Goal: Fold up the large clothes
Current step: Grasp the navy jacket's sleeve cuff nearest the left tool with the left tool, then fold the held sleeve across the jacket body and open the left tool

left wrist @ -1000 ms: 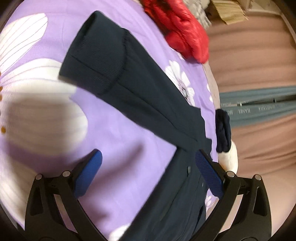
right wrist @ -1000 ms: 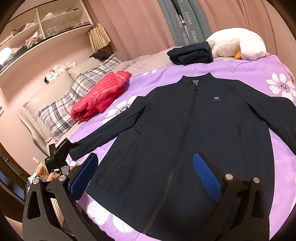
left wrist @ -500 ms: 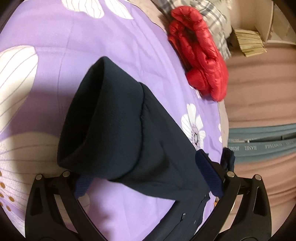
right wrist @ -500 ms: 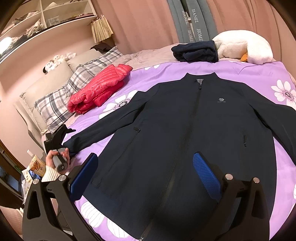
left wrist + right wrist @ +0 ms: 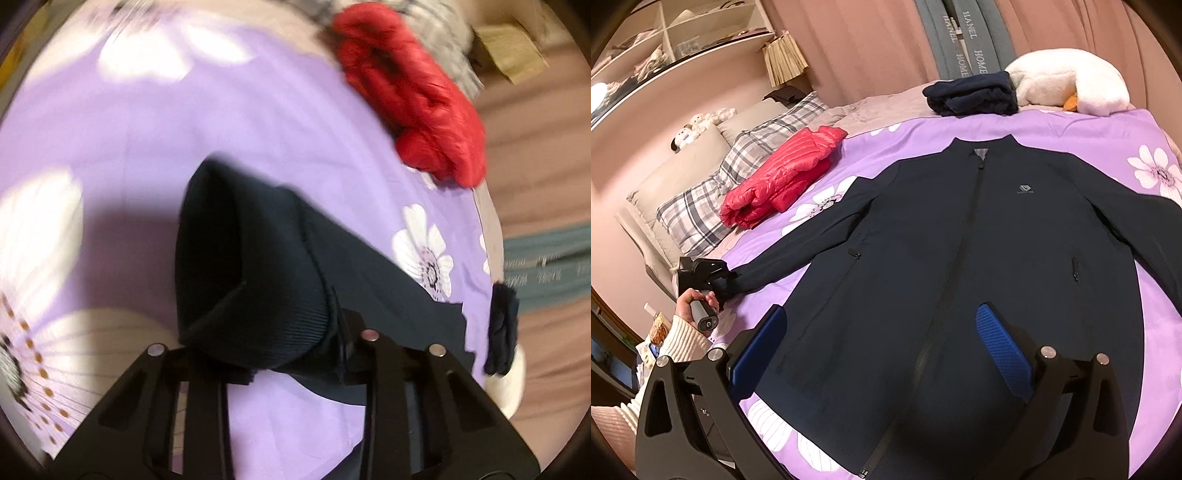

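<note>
A dark navy zip jacket [image 5: 960,266] lies flat, front up, on the purple flowered bedspread [image 5: 1145,133]. Its left sleeve runs out to the bed's left edge. My left gripper [image 5: 266,354] is shut on that sleeve's ribbed cuff [image 5: 258,288], which bunches up between the jaws; the same gripper shows in the right wrist view [image 5: 713,280]. My right gripper [image 5: 882,350] is open and empty, hovering above the jacket's lower hem near the zip. The right sleeve runs off the right edge of the right wrist view.
A folded red puffer jacket [image 5: 783,177] lies at the left by plaid pillows [image 5: 701,210]. A folded dark garment [image 5: 971,96] and a white plush toy [image 5: 1071,85] sit at the far edge. Shelves and curtains stand behind.
My left gripper moved up onto the sleeve cuff and closed on it. The right gripper shifted slightly nearer over the jacket and stayed open.
</note>
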`<state>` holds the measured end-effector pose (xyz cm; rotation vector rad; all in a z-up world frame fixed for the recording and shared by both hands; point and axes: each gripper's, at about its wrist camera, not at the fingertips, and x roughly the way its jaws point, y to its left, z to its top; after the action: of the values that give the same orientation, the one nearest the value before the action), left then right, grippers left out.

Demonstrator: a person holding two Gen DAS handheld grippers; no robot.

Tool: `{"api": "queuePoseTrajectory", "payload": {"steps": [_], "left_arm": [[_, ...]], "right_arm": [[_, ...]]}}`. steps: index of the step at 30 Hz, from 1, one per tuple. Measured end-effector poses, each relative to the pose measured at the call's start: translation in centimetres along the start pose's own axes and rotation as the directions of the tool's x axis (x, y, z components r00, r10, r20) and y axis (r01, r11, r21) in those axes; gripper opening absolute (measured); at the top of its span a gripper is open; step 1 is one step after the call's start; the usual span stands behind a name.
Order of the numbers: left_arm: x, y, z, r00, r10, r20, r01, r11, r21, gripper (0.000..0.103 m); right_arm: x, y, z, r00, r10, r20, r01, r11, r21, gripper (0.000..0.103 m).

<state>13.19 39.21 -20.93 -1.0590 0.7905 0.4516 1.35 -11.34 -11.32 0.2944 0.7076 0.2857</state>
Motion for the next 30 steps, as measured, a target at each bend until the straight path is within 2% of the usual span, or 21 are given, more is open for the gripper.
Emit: {"api": "queuePoseTrajectory", "payload": {"steps": [2,5,7,10,14,15,17,18,19,21,24,29,30], "left_arm": [[-1.5,-2.8,0.2,0.998,0.001,0.056,-0.007,0.994,0.106,0.029],[-3.7,-7.2,-0.1,0.993,-0.022,0.119,-0.007,0.97,0.244,0.029],[-5.0,-10.8,-0.9,0.988,-0.046,0.146,-0.008,0.937,0.348,0.029],[-6.9,-16.8,-3.3,0.981,-0.084,0.176,-0.016,0.863,0.505,0.029],[-8.3,-24.7,-8.4,0.976,-0.139,0.17,-0.019,0.719,0.695,0.029],[-8.5,-26.9,-10.6,0.974,-0.152,0.165,-0.024,0.663,0.749,0.029],[-8.5,-30.0,-14.4,0.975,-0.169,0.147,-0.025,0.569,0.822,0.029],[-8.3,-31.9,-17.1,0.976,-0.178,0.123,-0.018,0.502,0.865,0.029],[-8.0,-32.9,-18.8,0.977,-0.18,0.109,-0.014,0.464,0.886,0.029],[-7.3,-35.3,-23.9,0.979,-0.186,0.078,-0.007,0.354,0.935,0.029],[-5.8,-37.3,-30.6,0.986,-0.166,0.024,0.016,0.232,0.972,0.029],[-1.3,-38.9,-41.0,0.994,-0.081,-0.073,0.079,0.072,0.994,0.031],[-0.5,-38.9,-42.3,0.994,-0.064,-0.086,0.089,0.057,0.994,0.032]], "right_arm": [[0.0,-0.5,0.0,1.0,0.002,0.0,-0.002,1.0,0.013,0.102],[-0.1,-1.2,-0.1,1.0,0.005,0.006,-0.006,0.999,0.034,0.102],[-0.2,-1.6,-0.3,1.0,0.009,0.007,-0.01,0.999,0.046,0.102],[-0.4,-2.4,-0.7,1.0,0.003,0.005,-0.003,0.998,0.056,0.102],[-1.0,-3.8,-0.7,1.0,-0.011,0.013,0.01,0.997,0.078,0.102],[-1.2,-4.1,-0.7,1.0,-0.013,0.017,0.011,0.996,0.085,0.102],[-1.8,-5.1,-1.0,0.999,-0.019,0.03,0.016,0.994,0.106,0.102],[-1.9,-5.5,-1.0,0.999,-0.023,0.034,0.019,0.993,0.114,0.102],[-2.3,-6.1,-1.2,0.999,-0.031,0.04,0.025,0.991,0.128,0.102],[-2.8,-7.1,-1.3,0.998,-0.043,0.049,0.036,0.988,0.15,0.102],[-4.3,-9.2,-2.0,0.994,-0.079,0.07,0.064,0.978,0.197,0.102],[-5.9,-11.9,-2.8,0.988,-0.139,0.074,0.117,0.961,0.25,0.102],[-6.1,-12.4,-3.0,0.986,-0.149,0.071,0.126,0.958,0.258,0.102]]}}
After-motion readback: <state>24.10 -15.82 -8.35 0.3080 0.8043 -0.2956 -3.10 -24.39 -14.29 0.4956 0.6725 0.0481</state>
